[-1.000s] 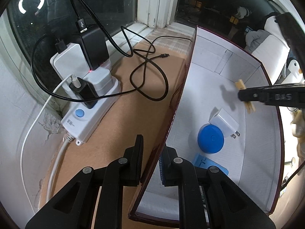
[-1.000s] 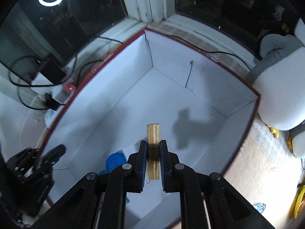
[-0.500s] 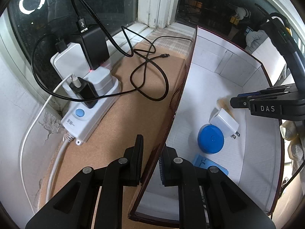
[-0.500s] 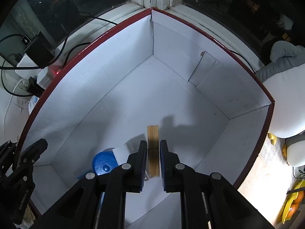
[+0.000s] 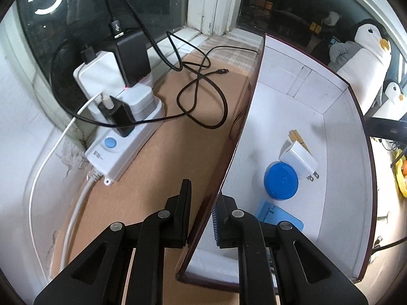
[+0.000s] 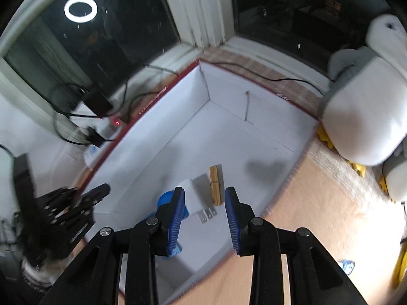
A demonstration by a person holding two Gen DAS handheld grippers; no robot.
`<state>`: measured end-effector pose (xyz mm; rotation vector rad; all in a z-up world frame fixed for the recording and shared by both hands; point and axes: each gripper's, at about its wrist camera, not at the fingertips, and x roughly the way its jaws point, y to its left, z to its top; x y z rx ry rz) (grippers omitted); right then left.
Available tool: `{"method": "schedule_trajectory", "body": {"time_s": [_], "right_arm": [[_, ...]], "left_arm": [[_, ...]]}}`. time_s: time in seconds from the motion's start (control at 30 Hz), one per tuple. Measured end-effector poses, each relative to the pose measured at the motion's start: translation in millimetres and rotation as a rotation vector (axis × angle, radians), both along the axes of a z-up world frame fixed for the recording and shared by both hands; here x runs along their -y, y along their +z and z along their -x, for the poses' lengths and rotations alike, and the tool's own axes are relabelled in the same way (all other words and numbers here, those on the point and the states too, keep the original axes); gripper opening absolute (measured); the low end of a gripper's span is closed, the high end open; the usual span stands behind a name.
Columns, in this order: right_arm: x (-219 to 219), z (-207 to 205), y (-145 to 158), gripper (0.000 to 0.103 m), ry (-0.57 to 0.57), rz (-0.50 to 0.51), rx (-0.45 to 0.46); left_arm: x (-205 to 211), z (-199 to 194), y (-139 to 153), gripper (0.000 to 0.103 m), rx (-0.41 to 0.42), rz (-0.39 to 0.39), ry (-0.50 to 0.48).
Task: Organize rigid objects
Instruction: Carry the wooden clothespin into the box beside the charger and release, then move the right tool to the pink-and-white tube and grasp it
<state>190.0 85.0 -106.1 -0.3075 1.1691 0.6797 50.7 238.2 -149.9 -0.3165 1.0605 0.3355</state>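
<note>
Hand-held gripper, right (image 6: 203, 204): jaws have just been opening and stand apart with nothing between them; the wooden clothespin (image 6: 215, 185) lies free on the box floor below.
Hand-held gripper, left (image 5: 203, 213): clamped narrow on the near wall of the box (image 5: 338, 132), one finger outside, one inside.
Where the things are: clothespin touching the white charger (image 5: 300, 156); blue round lid (image 5: 281, 184) just beside the charger; flat blue piece (image 5: 279, 218) near the left fingers.
Risk, box: if the left grip slackens or tugs, the thin wall could flex and the box slide on the counter (image 5: 152, 178).
Risk, cables: the black cable (image 5: 203, 96) loops near the box; a shove could snag it.
Count in box: one clothespin, one charger, one round lid, one flat blue piece.
Count outside: one power strip (image 5: 122, 150), two penguin toys (image 5: 361, 53).
</note>
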Motion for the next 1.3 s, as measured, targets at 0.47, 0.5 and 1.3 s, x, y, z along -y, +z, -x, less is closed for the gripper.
{"method": "schedule_trajectory", "body": {"time_s": [0.47, 0.5, 1.3], "right_arm": [[175.1, 40.0, 24.9, 0.030, -0.194, -0.022, 0.032], [186.5, 43.5, 21.7, 0.030, -0.210, -0.011, 0.029], [370.3, 68.4, -95.9, 0.033, -0.781, -0.092, -0.311]], "left_arm": [[6.1, 20.7, 8.2, 0.015, -0.001, -0.021, 0.011], [6.5, 21.1, 9.1, 0.015, -0.001, -0.021, 0.011], [11.2, 18.5, 12.0, 0.015, -0.014, -0.039, 0.011]]}}
